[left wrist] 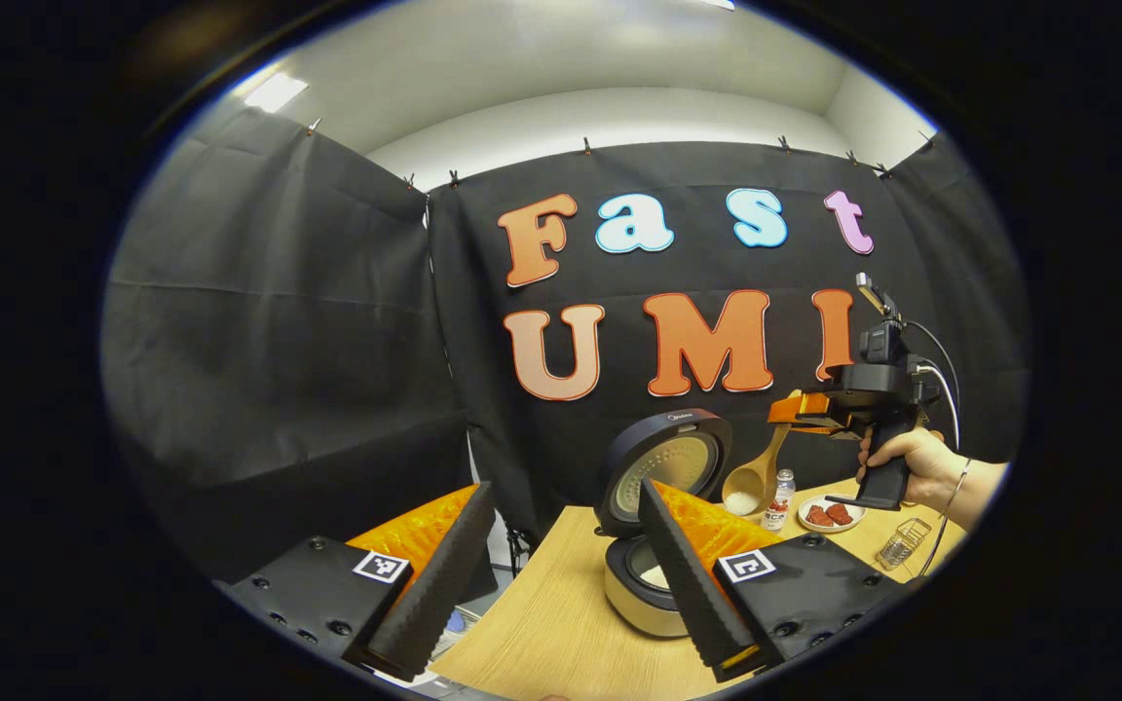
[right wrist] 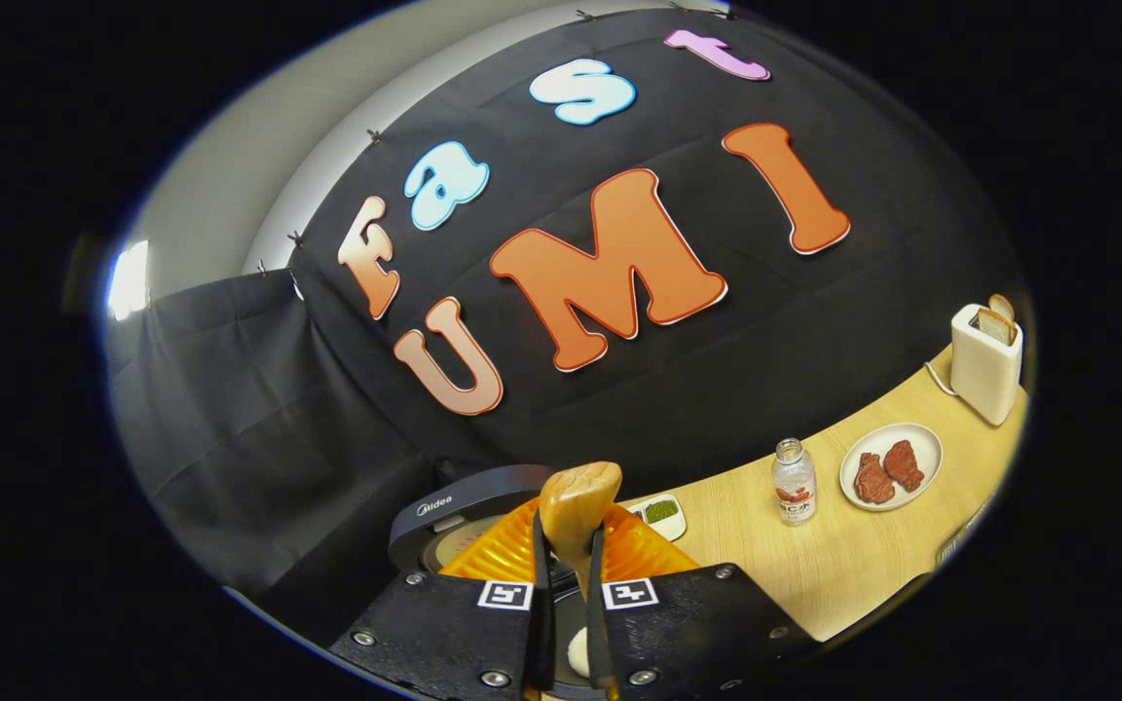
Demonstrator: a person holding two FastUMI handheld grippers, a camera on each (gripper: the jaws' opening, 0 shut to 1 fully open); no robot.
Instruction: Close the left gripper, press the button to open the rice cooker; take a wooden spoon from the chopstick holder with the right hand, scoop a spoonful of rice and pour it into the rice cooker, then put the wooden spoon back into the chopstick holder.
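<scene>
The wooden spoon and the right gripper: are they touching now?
Touching. In the right gripper view both fingers press on the handle of the wooden spoon; the left gripper view shows the right gripper holding it above the rice cooker.

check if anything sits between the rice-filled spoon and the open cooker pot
Nothing visible does. The right gripper holds the wooden spoon with rice in its bowl, hanging beside the raised lid of the rice cooker. The small bottle and meat plate stand off to the side.
</scene>
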